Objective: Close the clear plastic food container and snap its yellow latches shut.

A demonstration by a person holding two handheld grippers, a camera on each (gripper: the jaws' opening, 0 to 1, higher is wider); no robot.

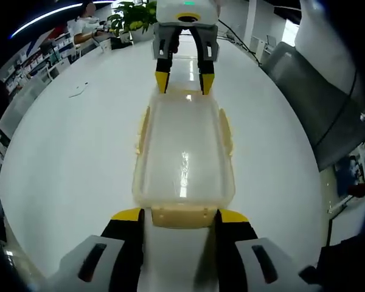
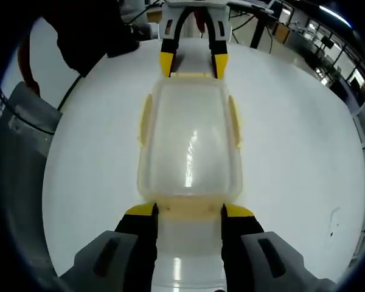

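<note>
Straddling the near end latch (image 1: 181,216), the left gripper (image 1: 180,214) has its yellow-tipped fingers (image 1: 128,215) spread apart, one either side of the latch, and clamps nothing. The right gripper (image 2: 188,210) stands the same way at the opposite end latch (image 2: 188,208), fingers (image 2: 141,210) parted, nothing held. Each gripper also appears at the far end of the other's view.

The clear container (image 1: 184,152) lies flat on the white tabletop (image 1: 67,158) between the two grippers, lid (image 2: 190,143) resting on top. Pale yellow side latches (image 1: 225,131) along both long edges flare outward, so they appear unfastened. Whether either end latch has clicked home cannot be determined.

Hazards, as judged from this position:
- Pushing from one end alone will likely slide the container across the smooth tabletop; opposed pressure from both ends should prevent this.
- A lid not fully seated may lift at one corner when a latch is forced.
- A fingertip skidding off the narrow, glossy latch may strike the lid.
- Fastening the ends first may leave the long sides bowed.

Chairs (image 1: 319,106) and office desks (image 1: 55,52) stand well clear.
</note>
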